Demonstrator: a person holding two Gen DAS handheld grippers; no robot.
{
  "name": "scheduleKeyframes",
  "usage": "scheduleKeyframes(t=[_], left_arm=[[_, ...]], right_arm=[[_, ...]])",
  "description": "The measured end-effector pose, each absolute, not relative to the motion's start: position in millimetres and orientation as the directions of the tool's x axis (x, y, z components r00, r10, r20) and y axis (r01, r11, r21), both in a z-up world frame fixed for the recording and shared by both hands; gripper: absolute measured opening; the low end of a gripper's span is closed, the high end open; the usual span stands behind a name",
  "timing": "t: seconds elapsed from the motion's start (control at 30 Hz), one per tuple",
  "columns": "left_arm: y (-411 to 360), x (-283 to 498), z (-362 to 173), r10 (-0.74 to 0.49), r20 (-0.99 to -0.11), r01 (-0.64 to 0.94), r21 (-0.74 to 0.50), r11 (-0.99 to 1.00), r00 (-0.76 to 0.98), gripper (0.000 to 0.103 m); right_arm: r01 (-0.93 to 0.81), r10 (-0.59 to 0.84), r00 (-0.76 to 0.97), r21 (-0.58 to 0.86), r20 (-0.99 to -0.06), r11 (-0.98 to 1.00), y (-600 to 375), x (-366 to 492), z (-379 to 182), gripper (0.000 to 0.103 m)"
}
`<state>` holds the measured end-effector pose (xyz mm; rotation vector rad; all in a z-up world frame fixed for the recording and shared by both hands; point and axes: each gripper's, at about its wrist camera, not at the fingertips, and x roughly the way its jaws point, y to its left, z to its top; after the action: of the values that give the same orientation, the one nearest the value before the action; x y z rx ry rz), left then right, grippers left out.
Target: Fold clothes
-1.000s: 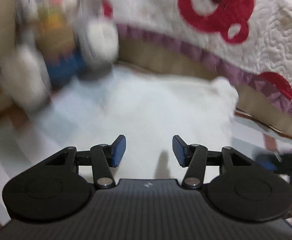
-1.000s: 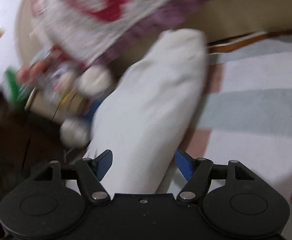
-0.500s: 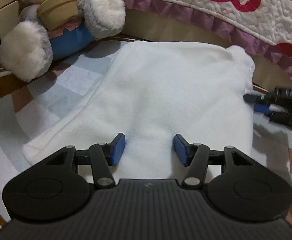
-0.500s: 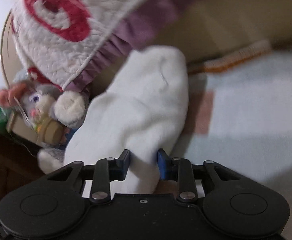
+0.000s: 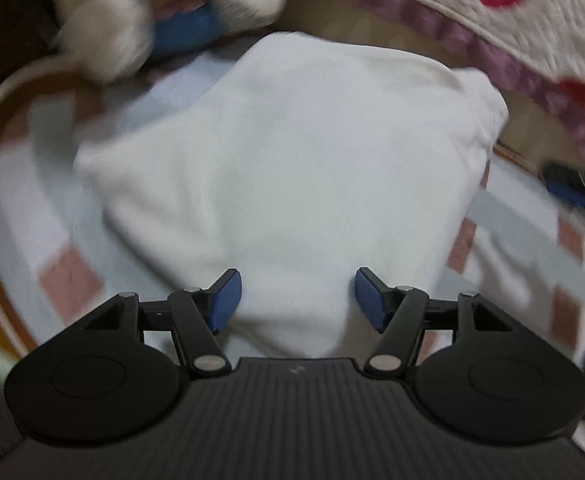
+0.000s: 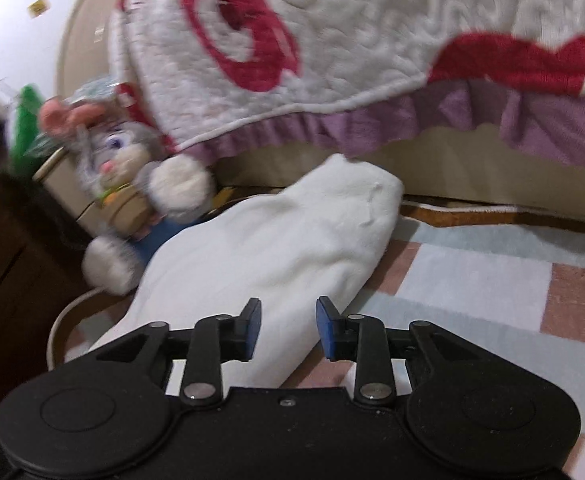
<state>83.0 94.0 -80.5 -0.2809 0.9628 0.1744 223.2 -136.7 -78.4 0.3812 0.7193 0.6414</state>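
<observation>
A white folded garment (image 5: 292, 168) lies flat on the checked mat (image 5: 64, 276), below the edge of a bed. My left gripper (image 5: 297, 300) hovers over the garment's near corner. Its jaws are opening and the blue pads stand apart from the cloth, pressing nothing. In the right wrist view the same garment (image 6: 276, 248) stretches away toward the bed. My right gripper (image 6: 288, 328) is above its near end. Its jaws are also opening, with cloth showing in the gap but not pinched. The right gripper's blurred tip (image 5: 576, 192) also shows at the right edge of the left wrist view.
A plush rabbit (image 6: 132, 184) sits at the garment's far left corner, against dark wooden furniture (image 6: 8, 272). A white quilt with red bear print and purple frill (image 6: 352, 60) hangs over the bed side behind. The checked mat (image 6: 472, 280) extends to the right.
The right gripper closed on the garment's near end half a second ago, then let go and rose. The left gripper's jaws widened as it shifted across the cloth.
</observation>
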Motion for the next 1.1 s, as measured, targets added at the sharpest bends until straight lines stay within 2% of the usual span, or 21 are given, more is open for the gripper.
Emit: scheduleKeyframes(t=[0.1, 0.17, 0.23, 0.33, 0.4, 0.43, 0.53, 0.67, 0.77, 0.9, 1.1], left_arm=[[82.8, 62.0, -64.2, 0.025, -0.824, -0.283, -0.165, 0.945, 0.566, 0.063], [65.5, 45.3, -46.3, 0.043, -0.8, -0.249, -0.135, 0.959, 0.599, 0.065], [42.7, 29.2, -27.8, 0.074, -0.773, -0.224, -0.089, 0.971, 0.63, 0.076], [9.5, 11.7, -1.8, 0.114, -0.735, -0.187, -0.018, 0.982, 0.669, 0.083], [-10.7, 3.6, 13.8, 0.129, -0.717, -0.154, 0.031, 0.988, 0.685, 0.088], [-19.7, -2.8, 19.7, 0.14, -0.706, -0.152, 0.046, 0.987, 0.694, 0.096], [-45.1, -23.3, 34.6, 0.169, -0.682, -0.155, 0.082, 0.984, 0.712, 0.102], [-68.5, -50.5, 39.1, 0.167, -0.694, -0.148, 0.088, 0.985, 0.7, 0.103], [-79.3, -72.1, 40.1, 0.164, -0.699, -0.154, 0.077, 0.985, 0.696, 0.103], [-89.3, -97.7, 42.7, 0.22, -0.664, -0.2, 0.107, 0.974, 0.715, 0.103], [-97.3, -122.7, 45.2, 0.225, -0.652, -0.201, 0.112, 0.973, 0.724, 0.103]], right_arm=[[-0.509, 0.722, 0.507, 0.512, -0.471, 0.692, -135.7, 191.7, -63.7, 0.059], [-0.564, 0.73, 0.468, 0.467, -0.498, 0.681, -133.8, 164.0, -51.0, 0.059], [-0.586, 0.715, 0.484, 0.42, -0.505, 0.693, -139.9, 137.5, -38.2, 0.06], [-0.6, 0.675, 0.523, 0.338, -0.52, 0.725, -152.7, 97.2, -16.8, 0.063], [-0.571, 0.652, 0.561, 0.333, -0.51, 0.751, -172.8, 76.5, -4.0, 0.068], [-0.553, 0.647, 0.576, 0.344, -0.5, 0.759, -184.6, 68.3, 0.7, 0.073], [-0.509, 0.634, 0.617, 0.377, -0.466, 0.773, -219.0, 44.8, 12.6, 0.078], [-0.511, 0.629, 0.645, 0.366, -0.435, 0.777, -243.6, 11.1, 23.2, 0.08], [-0.536, 0.617, 0.656, 0.307, -0.434, 0.786, -247.9, -15.9, 31.2, 0.081], [-0.567, 0.6, 0.679, 0.217, -0.423, 0.794, -243.1, -50.1, 42.9, 0.082], [-0.558, 0.573, 0.693, 0.178, -0.437, 0.81, -244.9, -79.4, 48.5, 0.085]])
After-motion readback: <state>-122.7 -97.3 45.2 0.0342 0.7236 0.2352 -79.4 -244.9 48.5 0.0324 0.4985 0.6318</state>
